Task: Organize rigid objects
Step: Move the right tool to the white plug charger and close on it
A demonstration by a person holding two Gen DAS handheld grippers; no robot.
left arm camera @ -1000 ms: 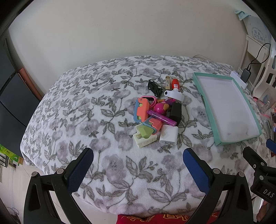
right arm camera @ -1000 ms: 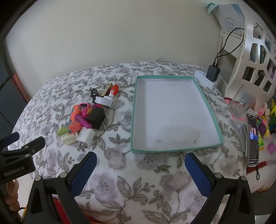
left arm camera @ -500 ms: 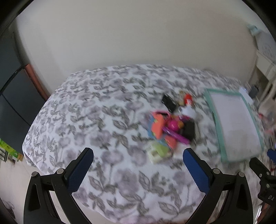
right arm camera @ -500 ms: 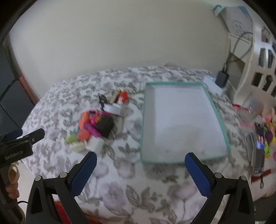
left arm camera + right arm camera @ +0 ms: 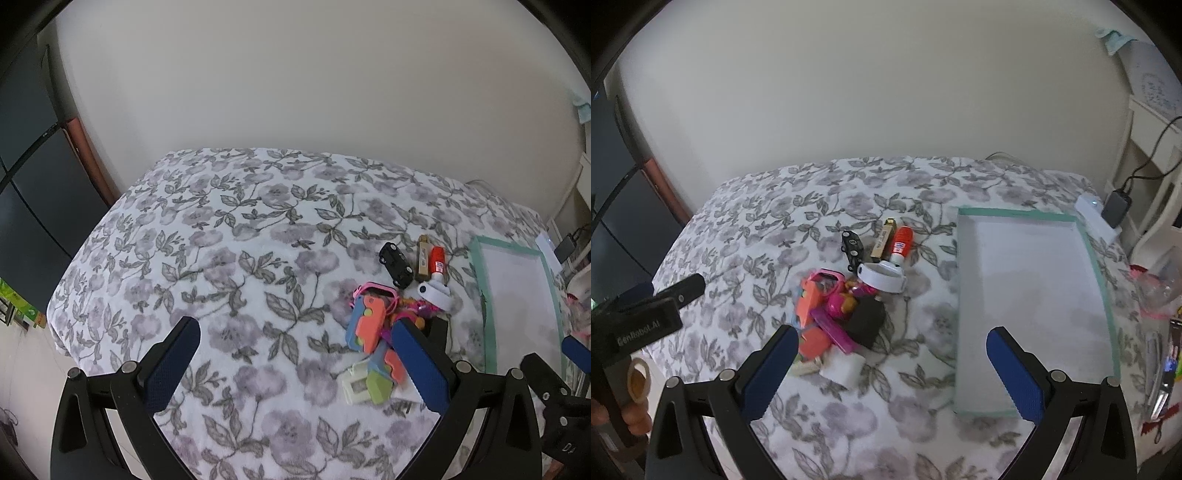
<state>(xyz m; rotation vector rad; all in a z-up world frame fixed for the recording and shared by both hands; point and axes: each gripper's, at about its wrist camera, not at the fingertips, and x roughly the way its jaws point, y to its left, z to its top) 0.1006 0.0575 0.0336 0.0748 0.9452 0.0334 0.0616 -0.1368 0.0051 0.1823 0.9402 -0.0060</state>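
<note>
Centrally, the pile of small objects lies on the floral cover, left of the tray; the right gripper, spread wide and holding nothing, hangs near it, the pile just beyond its left finger; the left gripper, also spread and holding nothing, has the pile behind its right finger; its body reads "GenRobot.AI".

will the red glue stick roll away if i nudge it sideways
Probably: the red glue stick looks cylindrical and lies on its side. The fuzzy floral blanket should slow it, and the tan stick close alongside would likely block one direction.
</note>
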